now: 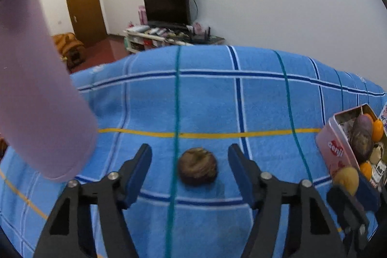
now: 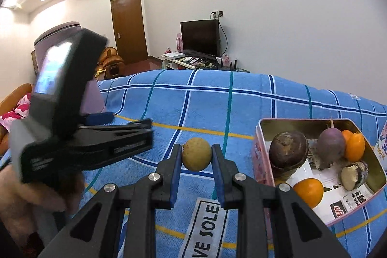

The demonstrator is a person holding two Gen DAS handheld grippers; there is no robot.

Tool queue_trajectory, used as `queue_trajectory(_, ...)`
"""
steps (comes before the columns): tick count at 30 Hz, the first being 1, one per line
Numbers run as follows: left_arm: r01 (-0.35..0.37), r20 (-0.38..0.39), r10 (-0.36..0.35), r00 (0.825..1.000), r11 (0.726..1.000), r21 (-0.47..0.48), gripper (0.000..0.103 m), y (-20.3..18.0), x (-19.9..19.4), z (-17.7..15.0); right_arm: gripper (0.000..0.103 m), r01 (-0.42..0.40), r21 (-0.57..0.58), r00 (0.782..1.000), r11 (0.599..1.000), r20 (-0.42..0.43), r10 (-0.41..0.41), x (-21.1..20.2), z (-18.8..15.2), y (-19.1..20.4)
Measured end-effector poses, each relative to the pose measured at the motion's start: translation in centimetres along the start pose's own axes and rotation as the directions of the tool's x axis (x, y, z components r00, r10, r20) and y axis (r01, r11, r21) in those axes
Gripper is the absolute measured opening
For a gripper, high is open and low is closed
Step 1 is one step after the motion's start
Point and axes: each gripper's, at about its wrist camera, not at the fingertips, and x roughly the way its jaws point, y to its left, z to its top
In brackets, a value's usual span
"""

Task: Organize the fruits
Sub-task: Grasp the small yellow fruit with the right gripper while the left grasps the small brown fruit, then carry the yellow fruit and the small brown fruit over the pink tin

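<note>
Terry-like cloth (image 1: 208,108), seemingly glossy tin (image 2: 324,122)

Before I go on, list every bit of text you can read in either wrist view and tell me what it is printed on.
"VE SOLE": cut-off black letters on the white label sewn to the blue checked towel.
Red lettering on the pink metal tin's side: too blurred to read.
Blue characters on the card beside the tin: illegible.
Print on the paper packets inside the tin: too small.
Embossed lettering on the left gripper's black body: blurred.

Dark television (image 1: 166,5), brown door (image 1: 83,7)
</note>
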Motion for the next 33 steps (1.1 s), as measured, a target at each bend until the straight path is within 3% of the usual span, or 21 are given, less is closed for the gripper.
queue_trajectory(4, -0.02, -0.041, 0.021, 0.999, 0.999, 0.033, 0.055, -0.7, 2.1, -0.1, 0.026, -0.008, 0.003, 1.0, 1.0, -0.004, 0.008, 0.3, 0.0, 0.1)
queue_trajectory(6, 0.011, -0.084, -0.009, 0.996, 1.0, 0.022, 0.05, -0.6, 2.9, 0.0, 0.026, -0.01, -0.004, 1.0, 1.0, -0.008, 0.01, 0.4, 0.1, 0.2)
queue_trajectory(10, 0.061, -0.086, -0.063, 0.994, 0.998, -0.022, 0.042, 0.3, 2.8, 0.1, 0.026, -0.014, -0.007, 1.0, 1.0, -0.011, 0.014, 0.7, 0.0, 0.4)
queue_trajectory(13, 0.073, -0.084, -0.075, 0.994, 0.997, -0.024, 0.041, 0.4, 2.6, 0.1, 0.026, -0.009, -0.003, 1.0, 1.0, -0.011, 0.009, 0.9, 0.0, 0.3)
queue_trajectory(15, 0.072, -0.063, -0.074, 0.995, 0.997, -0.026, 0.041, 0.5, 2.2, 0.1, 0.026, -0.008, -0.003, 1.0, 1.0, -0.006, 0.008, 0.9, 0.0, 0.2)
queue_trajectory(18, 0.01, 0.03, -0.009, 1.0, 1.0, -0.016, 0.041, 0.4, 0.3, -0.2, 0.026, 0.001, -0.015, 1.0, 1.0, 0.012, -0.001, 0.5, -0.1, 0.5)
queue_trajectory(23, -0.097, 0.139, 0.095, 0.986, 0.995, 0.009, 0.041, -0.3, -2.5, -1.3, 0.026, 0.02, -0.05, 0.998, 0.999, 0.055, -0.017, -0.4, -0.4, 1.4)
queue_trajectory(33, -0.143, 0.199, 0.154, 0.968, 0.987, -0.069, 0.041, 1.2, -5.5, -3.2, 0.026, 0.058, -0.085, 0.993, 0.995, 0.109, -0.048, -1.5, -0.6, 2.2)
